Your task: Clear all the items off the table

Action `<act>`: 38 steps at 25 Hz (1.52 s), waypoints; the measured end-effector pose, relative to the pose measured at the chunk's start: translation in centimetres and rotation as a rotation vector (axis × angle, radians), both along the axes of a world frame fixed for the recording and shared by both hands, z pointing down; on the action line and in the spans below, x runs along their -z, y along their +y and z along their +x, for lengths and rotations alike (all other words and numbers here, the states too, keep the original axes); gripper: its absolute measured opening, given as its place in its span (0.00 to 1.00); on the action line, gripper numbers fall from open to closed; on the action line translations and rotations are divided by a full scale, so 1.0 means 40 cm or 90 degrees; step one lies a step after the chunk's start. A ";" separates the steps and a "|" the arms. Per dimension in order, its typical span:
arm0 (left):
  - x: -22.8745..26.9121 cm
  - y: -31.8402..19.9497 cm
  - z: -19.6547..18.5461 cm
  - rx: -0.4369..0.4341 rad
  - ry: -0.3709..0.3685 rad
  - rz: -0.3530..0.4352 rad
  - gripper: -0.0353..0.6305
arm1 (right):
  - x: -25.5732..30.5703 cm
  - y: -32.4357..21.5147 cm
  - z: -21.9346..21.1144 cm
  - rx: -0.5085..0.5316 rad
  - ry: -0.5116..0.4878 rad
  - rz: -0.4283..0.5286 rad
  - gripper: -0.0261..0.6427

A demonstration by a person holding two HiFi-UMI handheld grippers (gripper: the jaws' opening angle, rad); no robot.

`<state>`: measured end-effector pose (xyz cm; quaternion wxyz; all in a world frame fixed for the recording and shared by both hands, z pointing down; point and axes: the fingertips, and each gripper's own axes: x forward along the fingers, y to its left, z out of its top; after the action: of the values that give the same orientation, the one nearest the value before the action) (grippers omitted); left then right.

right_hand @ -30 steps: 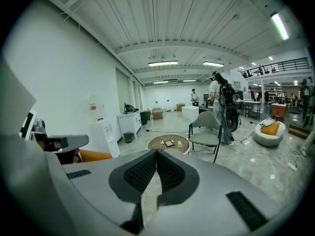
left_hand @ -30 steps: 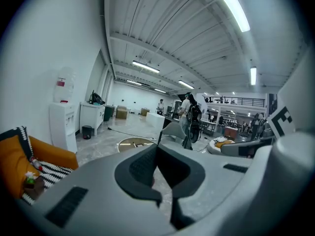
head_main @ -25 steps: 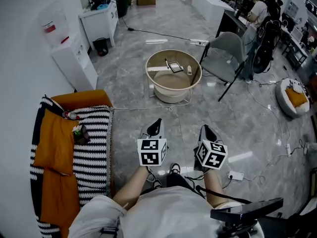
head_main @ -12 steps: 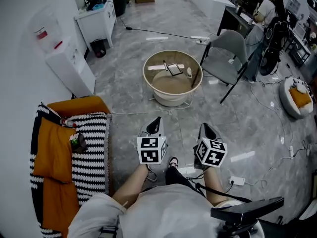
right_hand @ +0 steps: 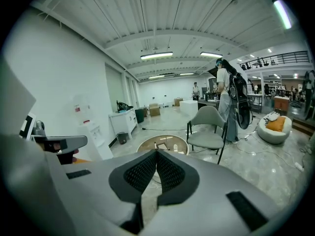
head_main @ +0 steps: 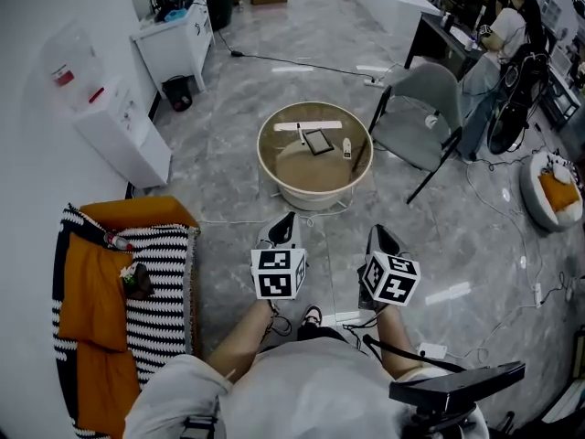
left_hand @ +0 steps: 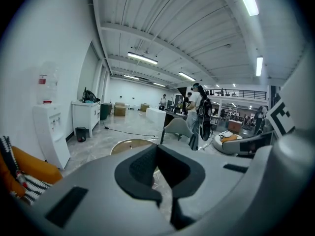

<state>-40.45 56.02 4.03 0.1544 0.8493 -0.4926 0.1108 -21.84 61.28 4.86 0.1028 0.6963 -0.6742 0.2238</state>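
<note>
A striped couch point(head_main: 164, 273) lies left of the left gripper point(head_main: 285, 221), whose jaws are pressed together on nothing, like those of the right gripper point(head_main: 380, 237). The round table point(head_main: 267, 146) stands well ahead, midway between both. Its white strip point(head_main: 307, 126) lies crosswise beside a dark flat item point(head_main: 318, 141). A grey chair point(head_main: 416, 108) stands ahead-right on the glossy floor point(head_main: 228, 181).

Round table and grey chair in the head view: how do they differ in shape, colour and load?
The round table is beige, with a raised rim; the grey chair is angular, on thin dark legs. The table carries small items, such as a white strip and a dark-framed square; the chair shows only a pale spot. Both stand on the glossy floor, the chair at the table's right.
</note>
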 end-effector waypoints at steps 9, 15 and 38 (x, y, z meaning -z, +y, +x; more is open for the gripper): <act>0.004 -0.136 0.125 -0.014 -0.008 0.009 0.06 | -0.003 -0.122 0.111 0.005 0.004 -0.002 0.07; -0.004 -0.191 0.183 -0.016 -0.017 0.008 0.06 | -0.011 -0.175 0.181 -0.001 0.000 -0.001 0.08; -0.081 -0.461 0.398 -0.057 -0.003 -0.018 0.06 | -0.071 -0.353 0.429 -0.085 0.001 -0.016 0.07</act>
<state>-24.54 37.59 7.28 0.1598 0.8679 -0.4529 0.1267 -4.68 47.18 7.70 0.0969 0.7389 -0.6230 0.2378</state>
